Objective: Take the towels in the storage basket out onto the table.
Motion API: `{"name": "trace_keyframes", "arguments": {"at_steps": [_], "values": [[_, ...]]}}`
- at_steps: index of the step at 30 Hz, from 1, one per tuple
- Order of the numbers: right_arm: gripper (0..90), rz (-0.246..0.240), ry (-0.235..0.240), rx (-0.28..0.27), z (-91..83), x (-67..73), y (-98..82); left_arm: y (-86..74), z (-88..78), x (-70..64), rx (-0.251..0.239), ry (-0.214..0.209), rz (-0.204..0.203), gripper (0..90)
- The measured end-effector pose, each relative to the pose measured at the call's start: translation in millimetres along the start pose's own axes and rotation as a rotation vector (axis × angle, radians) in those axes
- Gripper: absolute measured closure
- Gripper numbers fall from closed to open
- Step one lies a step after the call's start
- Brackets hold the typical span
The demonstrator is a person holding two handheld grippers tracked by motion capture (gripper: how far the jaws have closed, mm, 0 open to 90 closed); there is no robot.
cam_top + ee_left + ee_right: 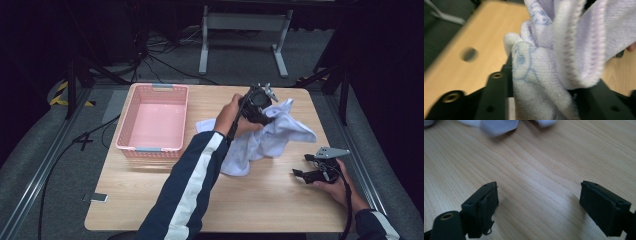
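Dark floor with cables and a grey frame is being shown beyond the wooden table (280, 200) in the high view. A pink basket (154, 118) is being shown left of the left gripper (257, 106), apart from it. A pale lilac towel (272, 135) is being held bunched and partly lifted by that gripper, the rest trailing onto the table toward the person's sleeve (192, 190).

Grip detail is being given by the left gripper view: towel (564, 50) folds are being pinched between the closed jaws, with a faint blue cartoon print and stitched hem visible. No readable writing is being shown.

Right gripper (305, 174) is being held low near the table's right edge, well apart from the towel; in its own view the jaws are being held wide apart over bare wood (536, 170), nothing between them, towel edge (499, 126) blurred ahead.
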State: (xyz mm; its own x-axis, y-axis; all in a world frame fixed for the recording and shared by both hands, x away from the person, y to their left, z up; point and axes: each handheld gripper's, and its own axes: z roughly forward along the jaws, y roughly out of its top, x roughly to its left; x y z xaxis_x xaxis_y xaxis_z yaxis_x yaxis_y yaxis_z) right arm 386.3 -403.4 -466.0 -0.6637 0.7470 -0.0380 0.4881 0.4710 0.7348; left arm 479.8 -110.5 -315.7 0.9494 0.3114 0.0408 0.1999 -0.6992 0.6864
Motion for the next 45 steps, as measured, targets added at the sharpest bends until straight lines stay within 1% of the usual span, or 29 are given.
{"name": "trace_keyframes", "arguments": {"at_steps": [1,2,3,4,6,8,10,12,13,15,17,19,21,22,24,26,28,29,30,31,33,34,35,37,38,39,40,43,45], "values": [[15.1,0.003,0.002,0.001,0.0,0.2,0.0,-5.3,11.0,-1.3,0.020,-0.018,-0.009,46.6],[15.1,0.003,0.001,0.003,-0.1,0.2,0.0,-12.1,22.6,-3.8,0.044,-0.008,-0.019,38.3],[15.1,0.002,0.000,0.003,-0.1,0.2,-0.1,-16.5,26.7,-4.7,0.058,-0.011,-0.027,29.6],[15.1,-0.002,-0.001,0.001,0.1,-0.1,0.0,-22.3,28.6,-5.0,0.056,-0.018,-0.029,25.1],[15.1,-0.001,0.000,0.000,0.0,-0.1,0.0,-27.6,26.8,-5.5,0.042,-0.014,-0.029,20.5],[15.2,0.004,0.001,0.003,-0.2,0.3,0.0,-41.6,16.5,-6.3,-0.012,-0.035,-0.042,20.5],[15.2,0.003,0.001,0.003,-0.3,0.2,0.0,-53.6,3.2,-8.5,-0.034,-0.005,-0.041,18.9],[15.3,0.003,0.002,0.004,-0.4,0.1,0.0,-69.1,-14.4,-11.0,-0.106,-0.031,-0.054,17.1],[15.5,0.004,0.002,0.005,-0.6,0.0,0.0,-75.1,-19.1,-13.4,-0.122,-0.030,-0.061,18.6],[18.6,0.011,0.001,0.015,-2.6,-0.7,0.0,-92.7,-25.4,-21.7,-0.120,-0.017,-0.037,19.3],[30.4,0.016,0.003,0.020,-7.1,-1.9,0.4,-114.0,-22.0,-35.6,-0.075,-0.001,-0.008,22.0],[33.3,0.017,0.011,-0.008,-12.6,-2.0,1.6,-134.6,-13.0,-51.0,-0.009,0.025,0.046,23.9],[37.8,0.007,-0.009,-0.036,-19.2,-0.5,5.5,-152.8,-0.1,-59.7,0.050,0.030,0.055,27.2],[38.2,0.018,-0.003,-0.059,-22.6,1.2,9.1,-159.2,6.6,-60.7,0.073,0.040,0.058,27.7],[39.2,0.026,0.016,-0.105,-28.1,6.3,16.6,-165.9,15.3,-57.9,0.090,0.024,0.040,29.0],[39.2,-0.025,0.007,-0.146,-34.1,18.8,29.3,-170.6,21.5,-54.1,0.096,0.020,0.024,33.9],[39.3,-0.041,0.024,-0.184,-37.3,29.6,40.6,-172.5,24.0,-51.8,0.096,0.009,0.012,37.4],[39.3,-0.041,0.024,-0.184,-37.3,29.6,40.6,-175.9,27.1,-48.7,0.073,-0.018,-0.025,37.4],[39.6,-0.046,0.044,-0.207,-36.7,36.2,47.6,-177.8,28.1,-46.8,0.051,-0.025,-0.045,41.3],[39.1,-0.041,0.080,-0.204,-33.4,39.7,51.6,-178.5,27.5,-45.2,0.046,-0.021,-0.051,42.8],[39.1,-0.081,0.068,-0.180,-24.2,47.4,58.2,-178.8,26.9,-44.4,0.036,-0.021,-0.033,56.4],[39.5,-0.086,0.077,-0.181,-21.2,50.1,60.5,-179.3,26.4,-44.8,0.034,-0.024,-0.045,60.3],[39.4,-0.076,0.101,-0.196,-18.6,51.4,63.0,-179.6,26.7,-45.3,0.025,-0.027,-0.037,67.1],[35.3,-0.067,0.108,-0.199,-13.0,54.0,66.9,-180.2,26.1,-49.8,0.026,-0.027,-0.032,74.2],[33.7,-0.081,0.100,-0.166,-6.1,57.2,69.2,-180.5,26.5,-51.5,0.017,-0.029,-0.035,77.9],[32.7,-0.105,0.081,-0.124,-0.6,58.6,69.9,-180.5,25.5,-52.6,0.025,-0.035,-0.016,79.0],[32.5,-0.136,0.048,-0.072,7.7,59.8,69.2,-180.8,24.3,-55.4,0.033,-0.037,-0.013,79.8],[45.7,-0.134,0.023,-0.029,21.1,54.6,62.0,-185.2,17.6,-62.3,0.050,-0.049,0.012,81.2],[61.8,-0.138,0.015,-0.019,23.1,49.2,60.7,-190.6,10.6,-64.9,0.060,-0.044,0.022,81.7]]}}
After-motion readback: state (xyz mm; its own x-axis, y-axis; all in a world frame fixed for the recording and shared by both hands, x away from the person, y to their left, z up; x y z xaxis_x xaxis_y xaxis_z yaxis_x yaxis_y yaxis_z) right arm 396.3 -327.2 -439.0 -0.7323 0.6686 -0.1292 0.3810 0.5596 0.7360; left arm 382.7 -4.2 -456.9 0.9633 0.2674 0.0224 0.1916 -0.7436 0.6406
